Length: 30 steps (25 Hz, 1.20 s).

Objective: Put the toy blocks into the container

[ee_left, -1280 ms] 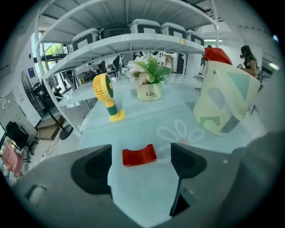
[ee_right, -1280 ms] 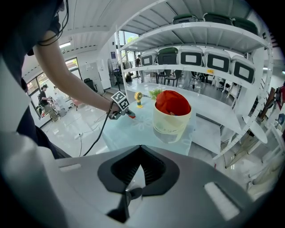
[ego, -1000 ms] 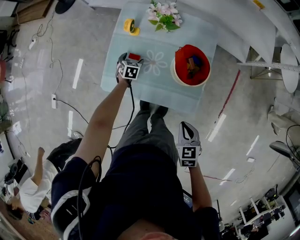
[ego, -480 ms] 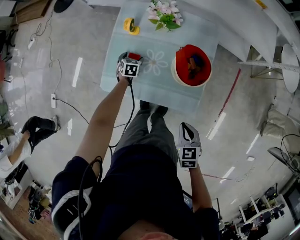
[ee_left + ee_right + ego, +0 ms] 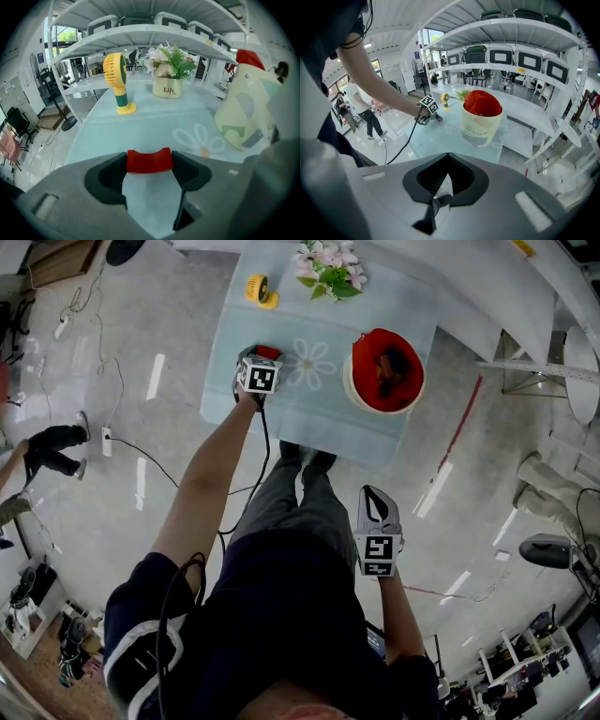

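Tabletop (image 5: 375,432): outstretched left gripper (image 5: 266,356), jaws just closed on red block (image 5: 149,160).

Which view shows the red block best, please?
The left gripper view: the block sits between the left gripper's jaws, which have just been closing onto it. The head view shows only a red sliver; in the right gripper view it is too small to tell.

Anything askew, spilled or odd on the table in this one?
Nothing stands out. The bucket stands upright with blocks inside; fan and flowers are upright too. On the left gripper the jaws have just been closing, pads against the red block on the table.
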Tool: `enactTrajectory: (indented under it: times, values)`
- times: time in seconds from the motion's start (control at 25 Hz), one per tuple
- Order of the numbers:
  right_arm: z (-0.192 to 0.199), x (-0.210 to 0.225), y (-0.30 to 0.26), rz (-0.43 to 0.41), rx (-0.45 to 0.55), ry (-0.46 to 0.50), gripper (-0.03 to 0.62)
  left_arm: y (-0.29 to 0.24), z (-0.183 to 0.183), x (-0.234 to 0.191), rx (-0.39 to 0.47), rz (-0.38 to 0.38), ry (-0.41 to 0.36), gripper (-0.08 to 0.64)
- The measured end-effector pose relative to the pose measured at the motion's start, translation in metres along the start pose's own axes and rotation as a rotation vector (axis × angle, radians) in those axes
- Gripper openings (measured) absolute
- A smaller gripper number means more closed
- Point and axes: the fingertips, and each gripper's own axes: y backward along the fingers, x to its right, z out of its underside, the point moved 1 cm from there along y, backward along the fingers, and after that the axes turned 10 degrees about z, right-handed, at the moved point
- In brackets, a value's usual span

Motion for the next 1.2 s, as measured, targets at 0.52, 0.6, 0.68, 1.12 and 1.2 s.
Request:
enactTrajectory:
  times: [0.52,0.6,0.68,1.12,1.2]
  values:
    - [-0.003,-0.002,0.001,0.000,0.009,-0.004,-0.002,0.012,-0.013,0.004,0.041,0.003,-0.014,0.307]
    - [-0.004,-0.002,0.000,0.000,0.013,-0.004,-0.002,0.018,-0.022,0.007,0.065,0.005,-0.019,0.307]
    - [-0.006,-0.003,0.000,-0.001,0.021,-0.006,-0.002,0.028,-0.032,0.009,0.093,0.005,-0.023,0.307]
    - [-0.013,-0.001,0.003,0.006,0.059,-0.020,-0.002,0.095,-0.086,0.059,0.233,0.079,-0.080,0.307]
    - [-0.012,-0.001,0.005,0.008,0.063,-0.021,-0.002,0.108,-0.097,0.071,0.255,0.098,-0.099,0.307]
